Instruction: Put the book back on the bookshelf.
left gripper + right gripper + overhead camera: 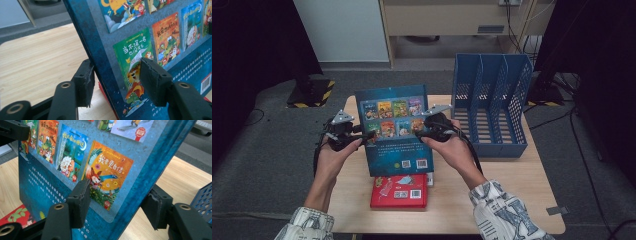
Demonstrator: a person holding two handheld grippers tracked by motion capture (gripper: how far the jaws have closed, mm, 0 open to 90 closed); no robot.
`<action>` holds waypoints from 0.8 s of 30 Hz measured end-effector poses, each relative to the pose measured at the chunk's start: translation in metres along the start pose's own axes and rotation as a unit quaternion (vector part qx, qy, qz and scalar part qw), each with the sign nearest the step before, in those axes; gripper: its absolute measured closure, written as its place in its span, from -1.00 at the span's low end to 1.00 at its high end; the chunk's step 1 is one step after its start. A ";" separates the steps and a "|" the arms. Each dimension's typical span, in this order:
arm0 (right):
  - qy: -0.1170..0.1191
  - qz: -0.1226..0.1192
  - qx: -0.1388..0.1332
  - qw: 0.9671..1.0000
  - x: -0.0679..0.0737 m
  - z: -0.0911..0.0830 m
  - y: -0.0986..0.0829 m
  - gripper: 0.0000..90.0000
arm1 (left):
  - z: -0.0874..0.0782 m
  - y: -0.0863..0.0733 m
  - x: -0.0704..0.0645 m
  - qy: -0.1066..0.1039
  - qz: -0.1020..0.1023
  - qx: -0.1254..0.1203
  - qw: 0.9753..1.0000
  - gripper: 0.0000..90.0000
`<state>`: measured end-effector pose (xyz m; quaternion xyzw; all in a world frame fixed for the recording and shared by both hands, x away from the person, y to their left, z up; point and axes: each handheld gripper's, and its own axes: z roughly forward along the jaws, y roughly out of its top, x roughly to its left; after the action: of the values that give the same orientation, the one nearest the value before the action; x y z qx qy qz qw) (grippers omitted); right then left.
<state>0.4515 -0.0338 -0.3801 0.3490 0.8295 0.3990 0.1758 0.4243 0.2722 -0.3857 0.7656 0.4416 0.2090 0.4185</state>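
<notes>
Two tools clamp one blue book (394,131), held tilted above the counter (502,180): left tool (362,137) on its left edge, right tool (424,131) on its right edge. Red book (399,191) lies flat beneath; blue file rack (492,105) stands just right.

A pale wooden tabletop (522,170) is sitting on grey carpet floor (257,150). Behind it, a white cabinet panel (342,30) and a beige desk (447,20) are standing against the back. Black cables (582,145) are trailing across the floor at right, and yellow-black hazard tape (324,95) is marking a dark base at left.
</notes>
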 end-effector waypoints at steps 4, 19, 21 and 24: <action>-0.004 -0.001 -0.007 1.000 -0.002 0.000 0.004 0.00 | 0.000 0.003 0.001 0.004 0.001 -0.001 1.000 0.07; -0.024 -0.005 -0.026 0.999 -0.011 0.003 0.022 0.08 | 0.003 0.026 0.010 0.017 0.014 -0.011 1.000 0.10; -0.024 -0.004 -0.026 0.999 -0.011 0.003 0.023 0.09 | 0.002 0.029 0.012 0.020 0.018 -0.009 1.000 0.11; -0.023 -0.004 -0.028 0.999 -0.011 0.005 0.024 0.11 | 0.003 0.031 0.013 0.023 0.019 -0.007 1.000 0.11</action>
<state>0.4728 -0.0288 -0.3638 0.3499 0.8151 0.4129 0.2065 0.4491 0.2740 -0.3620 0.7660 0.4347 0.2375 0.4096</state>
